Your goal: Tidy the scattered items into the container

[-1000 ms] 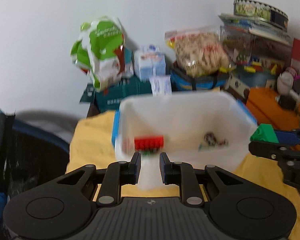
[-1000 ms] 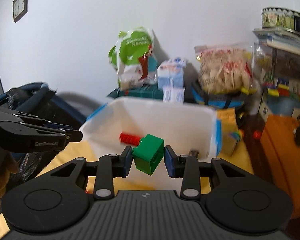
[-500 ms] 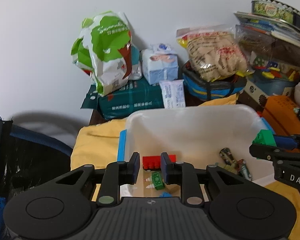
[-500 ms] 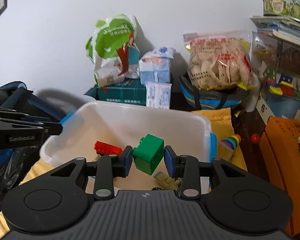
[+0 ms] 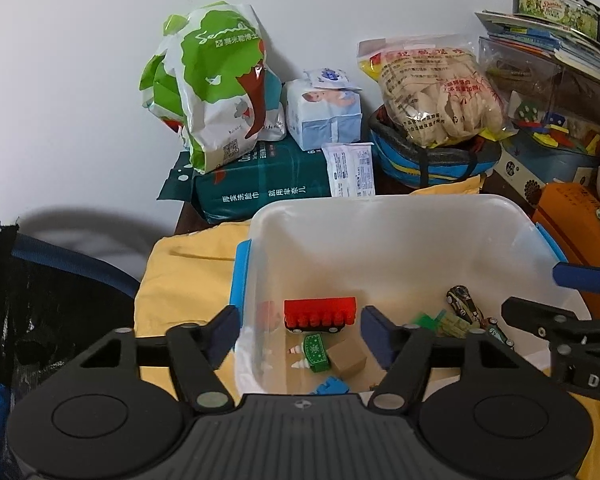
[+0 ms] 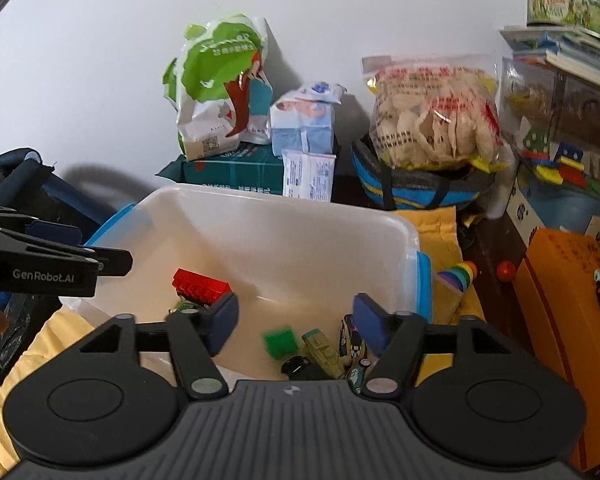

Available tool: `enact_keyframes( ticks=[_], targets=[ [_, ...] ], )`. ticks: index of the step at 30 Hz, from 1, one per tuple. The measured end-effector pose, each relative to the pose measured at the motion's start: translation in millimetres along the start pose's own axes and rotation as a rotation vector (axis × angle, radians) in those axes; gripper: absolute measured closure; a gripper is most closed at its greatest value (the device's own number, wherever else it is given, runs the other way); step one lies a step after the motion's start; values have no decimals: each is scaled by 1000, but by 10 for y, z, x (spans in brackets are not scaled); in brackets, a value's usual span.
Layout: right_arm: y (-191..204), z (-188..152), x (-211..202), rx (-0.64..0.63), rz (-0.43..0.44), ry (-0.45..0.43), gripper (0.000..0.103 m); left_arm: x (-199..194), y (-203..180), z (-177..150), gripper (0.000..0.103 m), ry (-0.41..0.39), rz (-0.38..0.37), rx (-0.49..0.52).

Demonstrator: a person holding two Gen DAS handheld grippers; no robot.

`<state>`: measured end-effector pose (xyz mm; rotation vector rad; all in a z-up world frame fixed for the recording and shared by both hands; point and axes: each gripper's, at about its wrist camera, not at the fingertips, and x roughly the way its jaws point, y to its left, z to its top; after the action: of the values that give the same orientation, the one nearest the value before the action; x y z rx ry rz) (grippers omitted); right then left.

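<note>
From where I sit, both grippers hang over the white plastic tub [image 5: 400, 216], which has blue clip handles on its sides and stands on a yellow cloth [image 5: 184, 276]. My left gripper [image 5: 300, 332] has its jaws spread wide apart with nothing between them. In the left wrist view the red brick [image 5: 320, 314] sits in the gap between them, inside the tub: a long studded block, bright red, with a dark strip under it. In the right wrist view [image 6: 201, 284] it lies toward the tub's left side.

My right gripper [image 6: 296, 326] is also wide open and empty. Below it the green block [image 6: 280, 343] shows inside the tub, small, boxy and blurred at the edges; I cannot tell whether it rests on the floor of the tub. Just beside it to the right lie several toy cars [image 6: 328, 350], olive and dark, crowded together.

Near the red brick in the left wrist view are a small tan cube [image 5: 347, 356], a green piece with white specks [image 5: 316, 352] and a blue piece [image 5: 332, 386] at the near edge.

Behind the tub, against the wall, stand a green and white bag [image 5: 216, 88] and a clear bag of crackers [image 5: 436, 100].
</note>
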<state>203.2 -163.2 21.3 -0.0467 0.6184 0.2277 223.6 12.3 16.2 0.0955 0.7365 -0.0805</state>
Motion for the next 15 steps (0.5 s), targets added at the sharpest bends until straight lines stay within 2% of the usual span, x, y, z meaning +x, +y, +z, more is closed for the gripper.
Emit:
enact_keyframes(
  ticks=[2, 4, 8, 10, 13, 15],
  targets=[
    [18, -1, -61, -6, 1, -23, 28, -61, 39, -23, 31, -3, -1, 2],
    [42, -5, -173, -9, 9, -56, 28, -258, 90, -114, 31, -54, -6, 6],
    [119, -105, -510, -26, 53, -145, 26, -596, 84, -621, 24, -115, -27, 43],
    [180, -213, -635, -47, 63, -167, 24, -537, 33, -890, 24, -82, -22, 50],
    [218, -365, -728, -37, 77, -152, 24, -230, -79, -1241, 25, 5, -12, 42],
    [236, -445, -787, -35, 90, -148, 24, -42, -156, -1384, 29, 36, 0, 46]
  ],
)
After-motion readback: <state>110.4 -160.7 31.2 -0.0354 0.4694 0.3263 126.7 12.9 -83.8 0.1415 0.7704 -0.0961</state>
